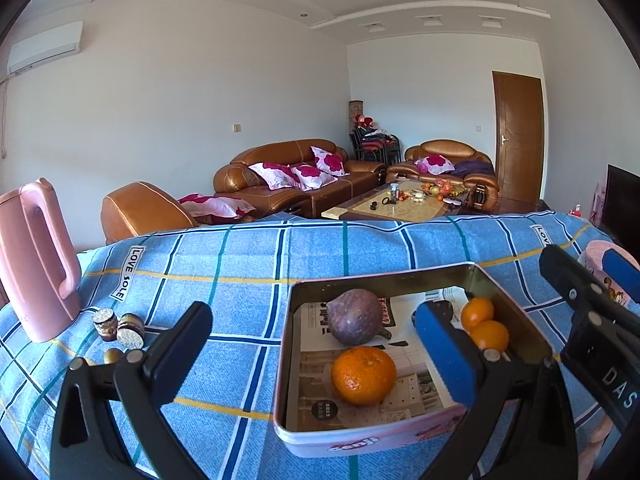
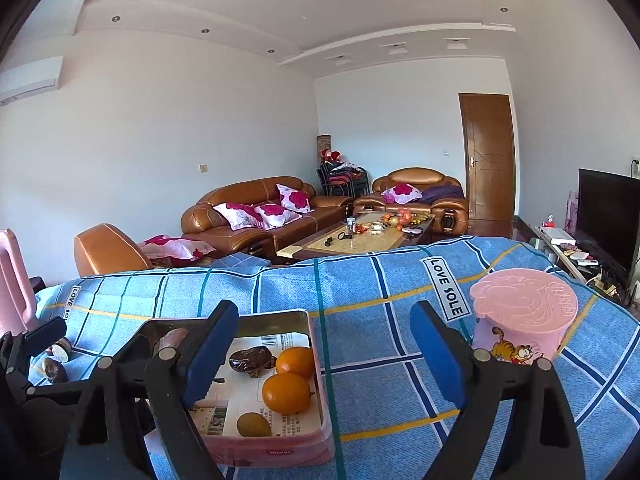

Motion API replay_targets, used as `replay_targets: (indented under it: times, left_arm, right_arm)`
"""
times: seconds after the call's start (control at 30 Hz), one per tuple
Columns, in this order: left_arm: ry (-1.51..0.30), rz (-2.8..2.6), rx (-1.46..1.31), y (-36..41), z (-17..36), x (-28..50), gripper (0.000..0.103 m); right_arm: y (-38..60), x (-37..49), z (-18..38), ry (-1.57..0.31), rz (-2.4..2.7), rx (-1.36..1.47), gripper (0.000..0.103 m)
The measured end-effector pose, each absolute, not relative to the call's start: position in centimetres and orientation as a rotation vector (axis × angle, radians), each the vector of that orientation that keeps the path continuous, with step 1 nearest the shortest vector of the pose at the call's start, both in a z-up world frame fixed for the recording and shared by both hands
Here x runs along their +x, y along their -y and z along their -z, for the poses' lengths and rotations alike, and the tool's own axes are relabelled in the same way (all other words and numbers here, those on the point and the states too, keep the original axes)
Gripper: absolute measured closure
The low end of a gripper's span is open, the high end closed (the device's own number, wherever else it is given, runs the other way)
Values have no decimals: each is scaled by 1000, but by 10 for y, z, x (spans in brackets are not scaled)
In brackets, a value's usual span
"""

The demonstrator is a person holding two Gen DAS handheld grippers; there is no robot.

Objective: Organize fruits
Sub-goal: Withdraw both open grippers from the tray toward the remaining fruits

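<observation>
Presently on the table [image 1: 248, 264], under a blue plaid cloth: a shallow pink tin [image 1: 360, 434], lined with printed paper, holding the fruit. Inside it, a large orange [image 1: 363, 375] toward the near wall, a purple round fruit [image 1: 355, 317] just behind, two small oranges [image 1: 482, 322] touching each other at the right side. From the right wrist view, also a dark wrinkled date [image 2: 250, 359] beside those small oranges and a small brown-green fruit [image 2: 253, 425] near the front wall.

Left claw [image 1: 316, 344] spread wide, empty, hanging over the tin: one finger above bare cloth left of the tin, the other above the tin's right half. Right claw [image 2: 324, 356] likewise wide apart and empty, one finger over the tin's left part, the other over cloth near a pink lidded cup [image 2: 522, 320] with a cartoon cat.

Left of the tin, outside it: two small dark jars [image 1: 120, 326] lying on the cloth, a small brown round fruit [image 1: 112, 355] just in front, and a pink kettle [image 1: 34, 260] standing upright behind them.
</observation>
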State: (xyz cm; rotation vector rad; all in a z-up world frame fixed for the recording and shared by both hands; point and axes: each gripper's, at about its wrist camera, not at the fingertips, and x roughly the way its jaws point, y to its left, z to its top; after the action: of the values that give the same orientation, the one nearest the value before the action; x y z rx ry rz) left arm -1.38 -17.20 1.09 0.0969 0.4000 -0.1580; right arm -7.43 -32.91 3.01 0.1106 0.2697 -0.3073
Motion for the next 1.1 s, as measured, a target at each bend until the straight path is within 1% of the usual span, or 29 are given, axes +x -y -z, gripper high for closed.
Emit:
replay_targets:
  times: [0.33, 0.67, 1.1]
  left_arm:
    - [-414, 164, 87, 159, -11, -22, 0]
    - [-452, 190, 108, 140, -8, -22, 0]
    - [-457, 117, 182, 93, -6, -2, 0]
  right_arm:
    - [309, -87, -31, -278, 323, 91, 14]
    - [304, -86, -25, -325, 337, 212, 14]
    - [246, -63, -20, -362, 260, 216, 14]
